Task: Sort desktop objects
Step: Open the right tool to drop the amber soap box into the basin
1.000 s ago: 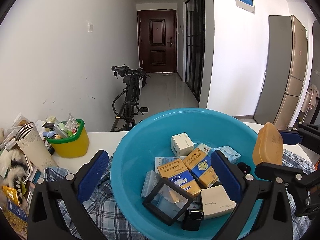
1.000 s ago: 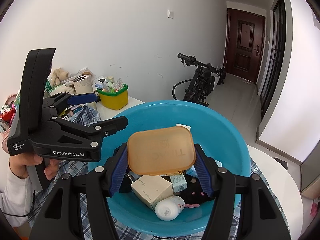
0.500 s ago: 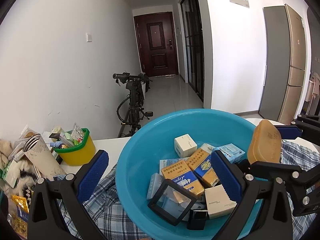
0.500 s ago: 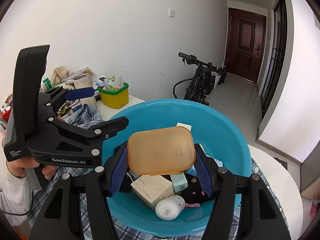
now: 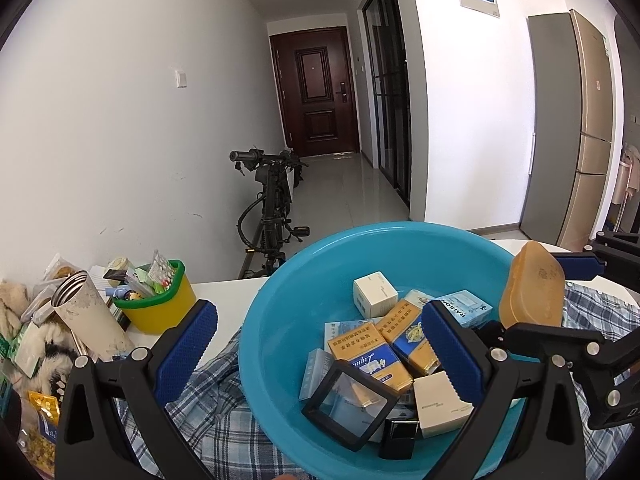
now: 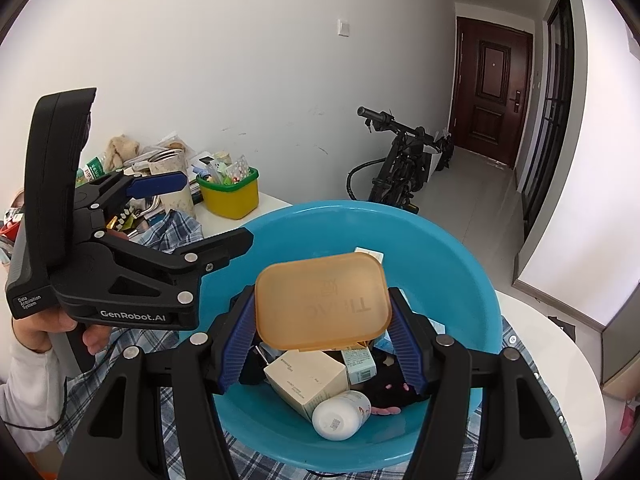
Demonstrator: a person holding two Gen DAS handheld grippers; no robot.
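Note:
A blue plastic basin point(image 5: 288, 312) point(image 6: 452, 248) sits on a plaid cloth and holds several small boxes, a black square frame point(image 5: 348, 404) and a white bottle point(image 6: 340, 416). My right gripper point(image 6: 322, 344) is shut on an orange translucent case point(image 6: 322, 300) and holds it above the basin; the case also shows in the left wrist view point(image 5: 532, 284). My left gripper point(image 5: 320, 344) is open and empty, its fingers straddling the basin's near left rim. It shows at the left of the right wrist view point(image 6: 192, 216).
A yellow and green tub point(image 5: 160, 300) of small items and a metal tumbler point(image 5: 88, 316) stand to the left on the white table point(image 5: 224, 296). More clutter lies at the far left. A bicycle point(image 5: 272, 208) leans by the wall behind.
The left wrist view has tilted up and shifted a little, so the basin sits lower and further right. My right gripper still holds the orange case in nearly the same place.

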